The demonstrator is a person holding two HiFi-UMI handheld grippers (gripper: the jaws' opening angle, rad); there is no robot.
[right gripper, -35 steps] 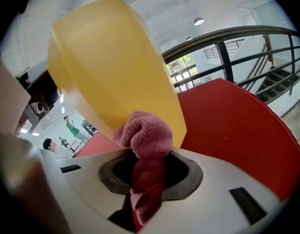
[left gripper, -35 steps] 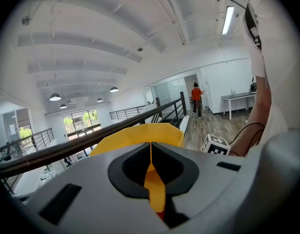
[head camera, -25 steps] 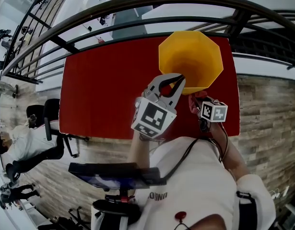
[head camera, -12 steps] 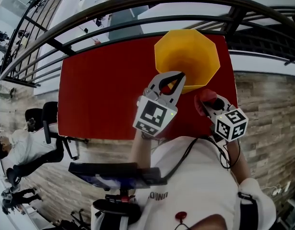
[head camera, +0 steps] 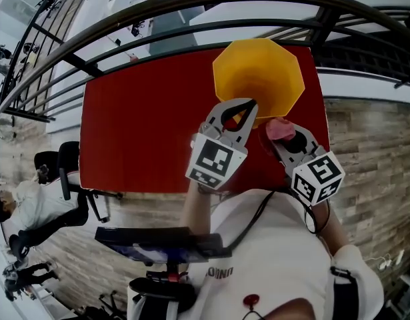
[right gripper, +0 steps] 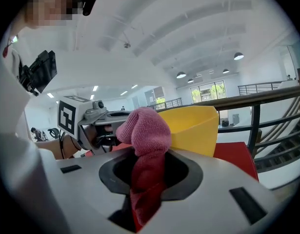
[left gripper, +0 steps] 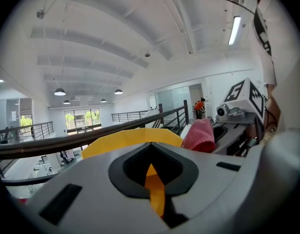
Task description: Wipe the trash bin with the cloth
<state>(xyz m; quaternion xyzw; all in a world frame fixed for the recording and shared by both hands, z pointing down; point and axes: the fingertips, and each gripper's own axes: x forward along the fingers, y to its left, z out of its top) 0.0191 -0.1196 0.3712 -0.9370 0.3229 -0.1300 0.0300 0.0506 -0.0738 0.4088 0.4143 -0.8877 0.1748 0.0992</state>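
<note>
A yellow octagonal trash bin (head camera: 258, 72) stands on a red table (head camera: 151, 119) at its far right. My left gripper (head camera: 248, 109) is shut on the near rim of the bin; that yellow rim (left gripper: 152, 191) shows pinched between the jaws in the left gripper view. My right gripper (head camera: 279, 131) is shut on a pink cloth (head camera: 279, 129), just right of the left gripper and below the bin's rim. In the right gripper view the cloth (right gripper: 145, 145) bulges up out of the jaws, with the bin (right gripper: 191, 128) just behind it.
A dark curved railing (head camera: 191, 19) runs beyond the table. A wood-pattern floor (head camera: 371, 165) lies to the right. A seated person (head camera: 31, 205) and a chair are at the left. A tablet on a stand (head camera: 158, 242) sits at my chest.
The right gripper rose with the cloth from beside the table edge toward the bin's rim. The left gripper stayed clamped on the rim; the bin shifted slightly left.
</note>
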